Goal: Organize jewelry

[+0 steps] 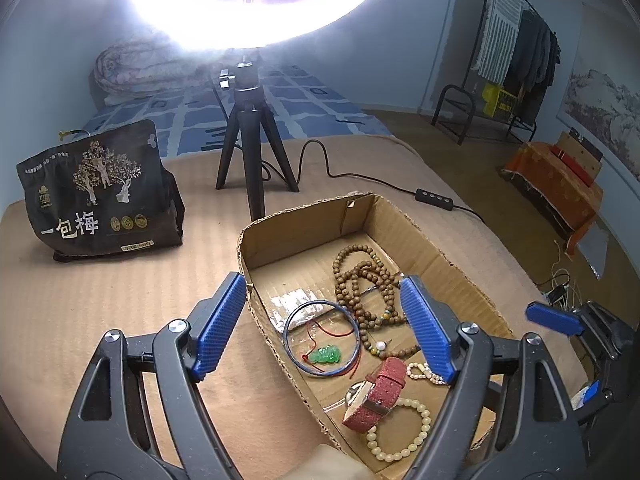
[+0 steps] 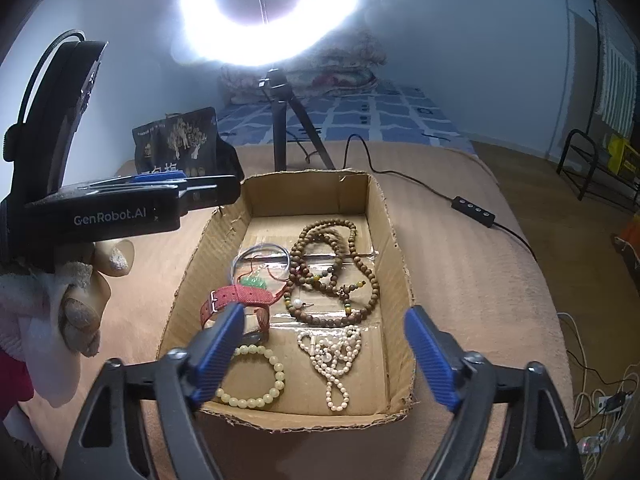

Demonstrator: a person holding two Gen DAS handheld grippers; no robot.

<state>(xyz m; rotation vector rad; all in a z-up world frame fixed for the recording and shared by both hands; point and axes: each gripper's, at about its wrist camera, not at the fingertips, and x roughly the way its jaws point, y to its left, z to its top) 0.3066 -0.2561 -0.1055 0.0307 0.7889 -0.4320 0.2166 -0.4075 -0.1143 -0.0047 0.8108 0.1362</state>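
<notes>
An open cardboard box lies on the tan blanket. Inside are a brown wooden bead necklace, a thin blue bangle, a green pendant on red cord, a red watch strap, a cream bead bracelet and a white pearl necklace. My left gripper is open, straddling the box's left wall above the bangle. My right gripper is open over the pearls, nothing between its pads.
A ring light on a black tripod stands behind the box. A black snack bag sits at the left. A cable with a switch runs to the right. A gloved hand holds the left gripper.
</notes>
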